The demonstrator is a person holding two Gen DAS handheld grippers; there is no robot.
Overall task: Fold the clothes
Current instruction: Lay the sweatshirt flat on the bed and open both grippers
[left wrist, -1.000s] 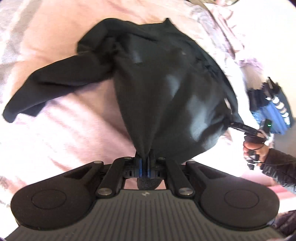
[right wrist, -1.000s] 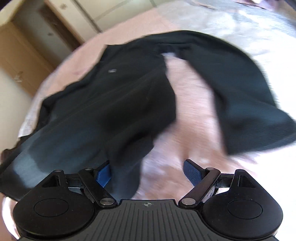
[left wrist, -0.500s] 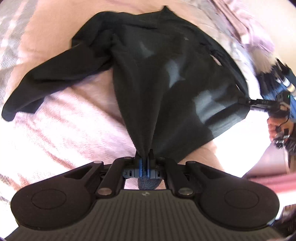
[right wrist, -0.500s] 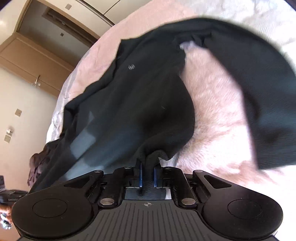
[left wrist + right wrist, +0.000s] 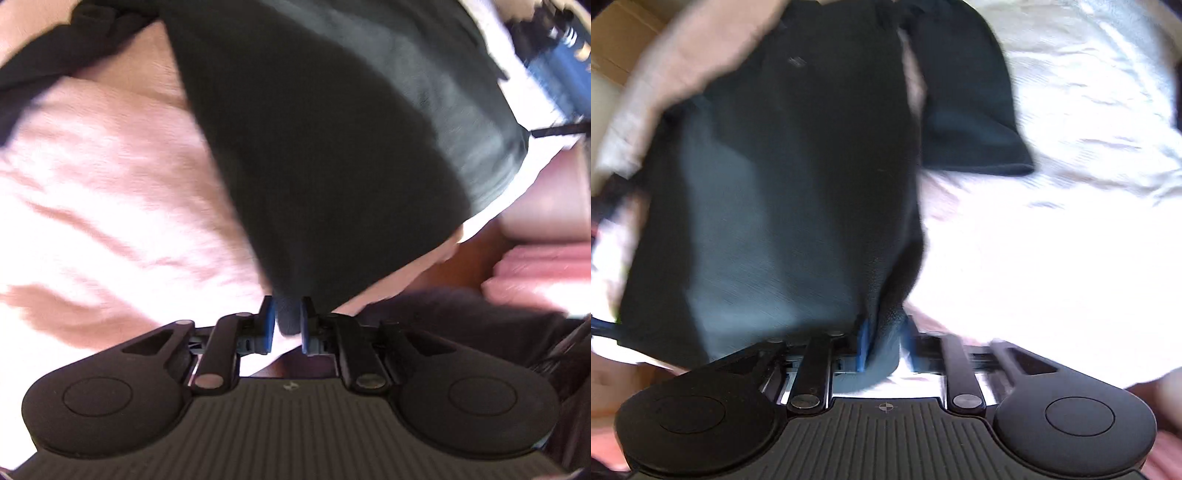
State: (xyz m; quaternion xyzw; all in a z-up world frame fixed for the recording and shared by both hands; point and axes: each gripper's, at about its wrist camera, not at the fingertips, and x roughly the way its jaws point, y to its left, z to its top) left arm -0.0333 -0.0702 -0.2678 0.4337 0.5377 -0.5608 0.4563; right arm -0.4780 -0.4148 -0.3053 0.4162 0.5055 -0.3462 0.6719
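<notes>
- Left hand-held gripper (image 5: 284,321): jaws just eased slightly, fabric bunched between its pads.
- Right hand-held gripper (image 5: 884,341): closed, then loosened, clamped on the hem.
- Black T-shirt (image 5: 783,177), now stretched taut over the pink blanket (image 5: 103,177), ready for laying flat.

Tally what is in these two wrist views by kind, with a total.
Black short-sleeved knit shirt: 1
Pink fleecy blanket: 1
White crumpled sheet: 1
Hand-held grippers, left hand-held gripper and right hand-held gripper, each with shirt fabric between its blue pads: 2
Total: 5
</notes>
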